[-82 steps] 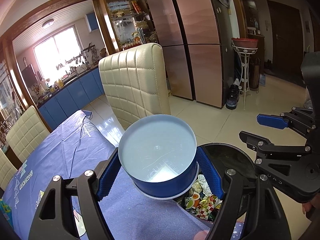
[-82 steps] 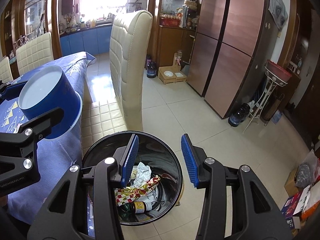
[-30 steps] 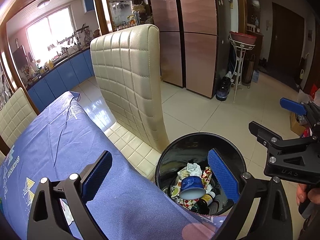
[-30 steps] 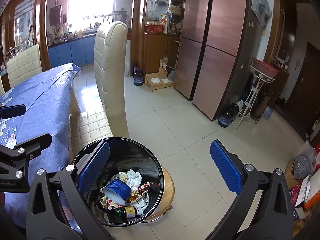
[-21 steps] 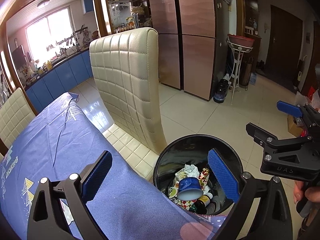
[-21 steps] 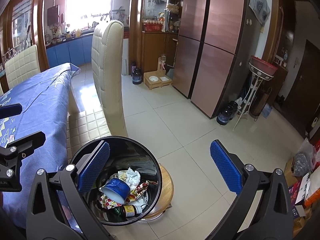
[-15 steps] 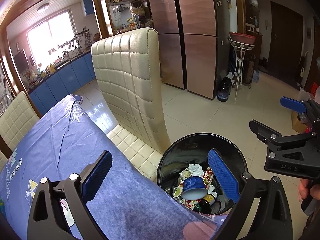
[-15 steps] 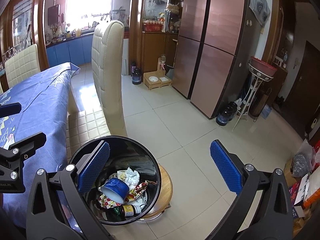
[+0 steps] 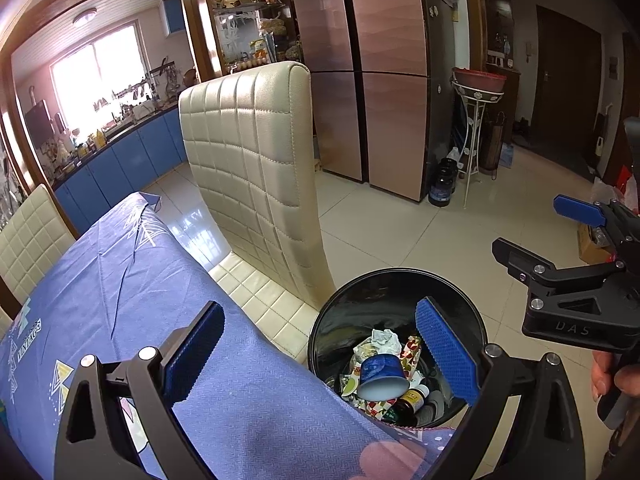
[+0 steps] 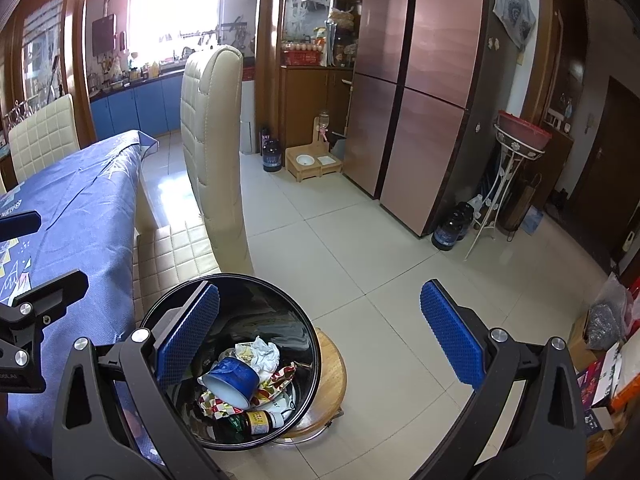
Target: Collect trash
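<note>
A blue cup lies on its side inside the black bin. It rests on crumpled paper and wrappers, beside a small brown bottle.

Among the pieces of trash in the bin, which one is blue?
The paper bowl lying on its side on top of the pile in the bin. The crumpled paper is white, the bottle is brown.

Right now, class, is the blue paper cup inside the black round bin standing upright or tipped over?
Tipped over. The blue paper cup lies on its side atop the wrappers in the black round bin, its white open mouth facing sideways toward the cameras.
</note>
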Tool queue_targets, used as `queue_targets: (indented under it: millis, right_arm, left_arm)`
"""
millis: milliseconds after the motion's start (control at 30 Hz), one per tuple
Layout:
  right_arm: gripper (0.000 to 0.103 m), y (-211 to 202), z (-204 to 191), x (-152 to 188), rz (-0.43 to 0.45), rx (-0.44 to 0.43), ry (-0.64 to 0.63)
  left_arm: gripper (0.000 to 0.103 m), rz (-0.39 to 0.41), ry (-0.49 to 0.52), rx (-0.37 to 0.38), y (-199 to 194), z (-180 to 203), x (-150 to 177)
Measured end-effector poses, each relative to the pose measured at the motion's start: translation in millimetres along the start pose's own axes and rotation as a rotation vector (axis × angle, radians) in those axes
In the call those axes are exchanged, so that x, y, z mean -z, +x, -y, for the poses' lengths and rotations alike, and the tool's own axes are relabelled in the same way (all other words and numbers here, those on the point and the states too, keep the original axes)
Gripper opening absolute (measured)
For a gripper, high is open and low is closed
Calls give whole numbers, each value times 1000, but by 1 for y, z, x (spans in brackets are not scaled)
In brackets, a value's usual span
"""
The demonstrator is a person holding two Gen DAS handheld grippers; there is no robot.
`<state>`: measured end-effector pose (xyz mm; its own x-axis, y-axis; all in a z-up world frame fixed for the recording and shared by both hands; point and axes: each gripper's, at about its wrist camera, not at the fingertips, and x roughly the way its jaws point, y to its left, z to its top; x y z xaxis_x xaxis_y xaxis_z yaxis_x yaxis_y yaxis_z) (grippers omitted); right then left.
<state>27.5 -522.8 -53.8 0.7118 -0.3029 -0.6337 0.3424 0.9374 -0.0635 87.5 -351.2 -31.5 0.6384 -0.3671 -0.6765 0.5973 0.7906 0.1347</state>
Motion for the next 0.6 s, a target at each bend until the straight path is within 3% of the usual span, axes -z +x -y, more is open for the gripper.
queue_targets:
  millis: [600]
  right_arm:
    - [99, -1, 2, 1, -1, -2, 5]
  left_arm:
    - [94, -17, -15, 3, 3, -1, 0]
